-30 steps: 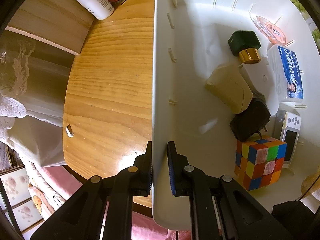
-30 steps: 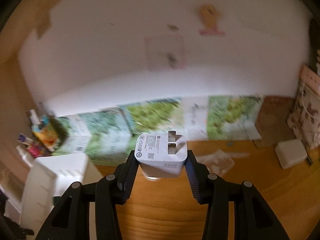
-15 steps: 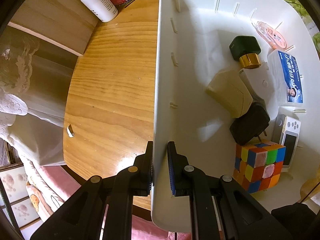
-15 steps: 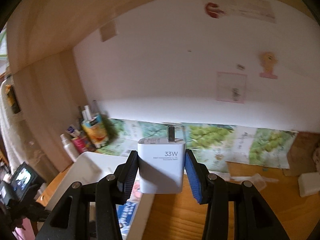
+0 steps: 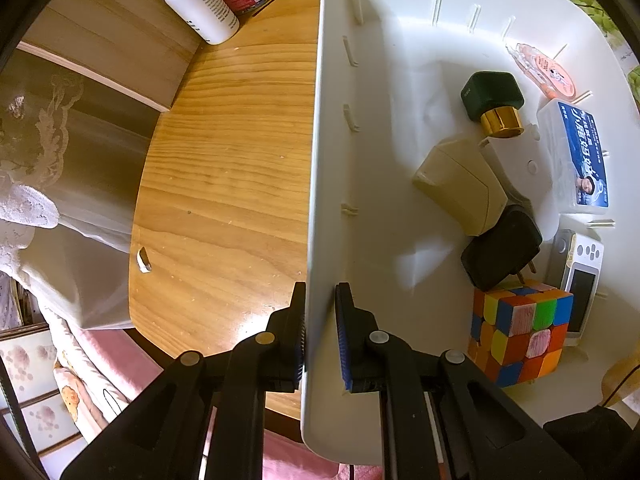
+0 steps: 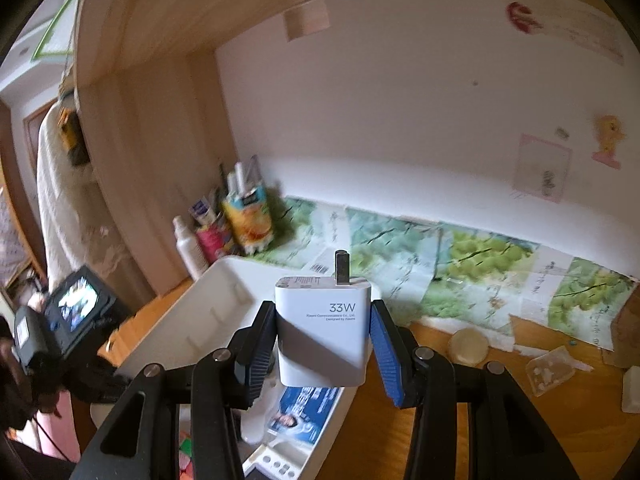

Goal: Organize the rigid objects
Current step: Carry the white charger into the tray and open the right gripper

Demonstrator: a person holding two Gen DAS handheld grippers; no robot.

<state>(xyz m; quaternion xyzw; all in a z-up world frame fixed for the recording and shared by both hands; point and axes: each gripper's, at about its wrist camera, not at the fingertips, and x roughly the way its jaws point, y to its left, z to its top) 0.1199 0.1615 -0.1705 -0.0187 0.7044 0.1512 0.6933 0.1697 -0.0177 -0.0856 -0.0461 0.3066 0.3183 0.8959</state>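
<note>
1. White plastic bin (image 5: pixel 320 160) stands on the wooden desk (image 5: pixel 224 184). The left gripper (image 5: pixel 320 336) is clamped on its near wall, one finger outside, one inside. The wall is thin and stiff; the pinch looks enough to steady it.
2. Bin contents: Rubik's cube (image 5: pixel 520 332), black plug adapter (image 5: pixel 500 248), beige adapter (image 5: pixel 460 184), blue-labelled box (image 5: pixel 576 156).
3. White 33W charger (image 6: pixel 324 340) is held above the bin's edge, gripped by the right gripper (image 6: pixel 324 356) across its flat sides, prongs pointing away. Judged light, rigid and smooth; the broad faces are the best hold, clear of the prongs.
</note>
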